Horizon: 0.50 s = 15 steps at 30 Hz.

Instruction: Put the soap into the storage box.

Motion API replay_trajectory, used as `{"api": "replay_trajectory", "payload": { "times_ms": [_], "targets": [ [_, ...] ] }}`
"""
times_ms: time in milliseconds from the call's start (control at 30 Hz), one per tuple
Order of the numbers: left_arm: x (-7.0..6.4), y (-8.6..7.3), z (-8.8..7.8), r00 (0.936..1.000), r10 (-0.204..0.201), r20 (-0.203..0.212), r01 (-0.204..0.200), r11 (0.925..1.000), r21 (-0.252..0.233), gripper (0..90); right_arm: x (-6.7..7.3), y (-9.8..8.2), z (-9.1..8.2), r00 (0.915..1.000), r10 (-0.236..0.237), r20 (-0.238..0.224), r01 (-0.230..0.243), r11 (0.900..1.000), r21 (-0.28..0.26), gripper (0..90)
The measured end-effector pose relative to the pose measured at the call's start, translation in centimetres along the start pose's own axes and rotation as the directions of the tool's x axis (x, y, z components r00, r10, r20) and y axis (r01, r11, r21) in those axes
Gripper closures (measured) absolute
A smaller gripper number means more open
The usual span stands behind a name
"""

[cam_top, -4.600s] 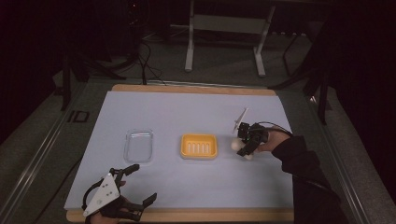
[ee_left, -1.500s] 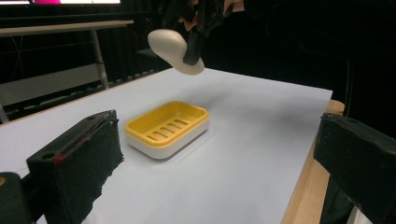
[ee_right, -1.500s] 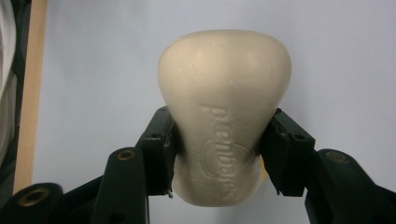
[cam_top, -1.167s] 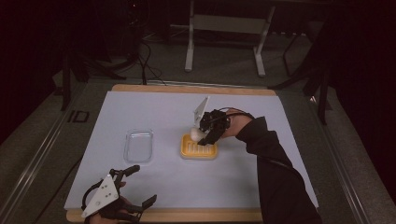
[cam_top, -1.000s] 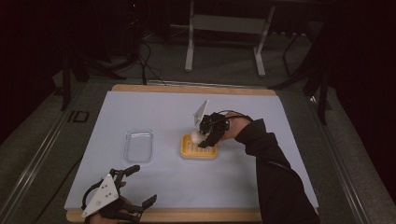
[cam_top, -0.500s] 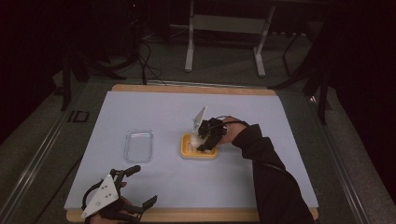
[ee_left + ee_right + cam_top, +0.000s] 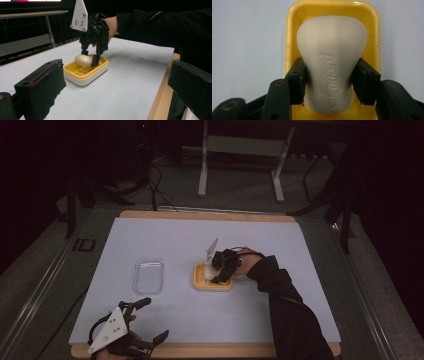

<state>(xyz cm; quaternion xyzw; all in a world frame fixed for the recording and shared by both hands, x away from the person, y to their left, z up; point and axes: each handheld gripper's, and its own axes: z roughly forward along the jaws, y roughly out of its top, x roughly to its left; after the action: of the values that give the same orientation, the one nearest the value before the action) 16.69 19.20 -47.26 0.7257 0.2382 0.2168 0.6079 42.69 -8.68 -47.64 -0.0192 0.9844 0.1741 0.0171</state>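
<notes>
Right gripper view, soap bar [image 7: 332,72] pinched between jaws, over yellow dish [image 7: 372,32]

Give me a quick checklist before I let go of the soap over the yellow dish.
1. Right tool clamped on the soap bar: ok, pads press both its sides.
2. Soap above the yellow soap dish, inside its rim: ok.
3. Soap resting on the dish floor: cannot tell; the left gripper view shows it low in the dish.
4. Clear plastic lid apart from the dish: ok.
5. Left tool out of the way near the table edge: ok.
</notes>
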Motion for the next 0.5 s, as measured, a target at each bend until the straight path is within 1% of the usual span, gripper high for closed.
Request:
{"api": "replay_trajectory", "payload": {
  "times_ms": [100,133,167,267,333,500],
  "targets": [
    [0.0,0.0,0.0,1.0000,0.001,0.002,-0.001,1.0000,0.000,1.2,-0.1,0.0,0.2,1.0000,0.002,0.002,-0.002,1.000,-0.001,49.6],
    [0.0,0.0,0.0,1.0000,-0.001,0.003,0.001,1.0000,0.000,1.2,-0.1,-0.1,0.4,0.9999,0.007,-0.010,-0.007,1.000,-0.012,49.5],
    [0.0,0.0,0.0,1.0000,-0.003,0.002,0.003,1.0000,-0.001,1.1,-0.1,-0.1,0.5,0.9999,0.001,-0.011,-0.002,1.000,-0.014,49.5],
    [0.0,0.0,0.0,1.0000,0.000,0.002,0.000,1.0000,0.001,1.1,-0.1,-0.1,1.0,0.9999,0.009,-0.013,-0.009,1.000,-0.005,49.5],
    [0.0,0.0,0.1,1.0000,0.002,0.004,-0.002,1.0000,0.004,1.1,-0.1,0.0,1.2,0.9998,0.001,-0.017,-0.001,1.000,-0.008,49.4],
    [0.0,0.0,0.1,1.0000,0.001,0.007,-0.001,1.0000,0.006,1.1,-0.2,0.1,1.8,0.9996,0.015,-0.023,-0.015,1.000,0.001,49.2]
  ]
}}
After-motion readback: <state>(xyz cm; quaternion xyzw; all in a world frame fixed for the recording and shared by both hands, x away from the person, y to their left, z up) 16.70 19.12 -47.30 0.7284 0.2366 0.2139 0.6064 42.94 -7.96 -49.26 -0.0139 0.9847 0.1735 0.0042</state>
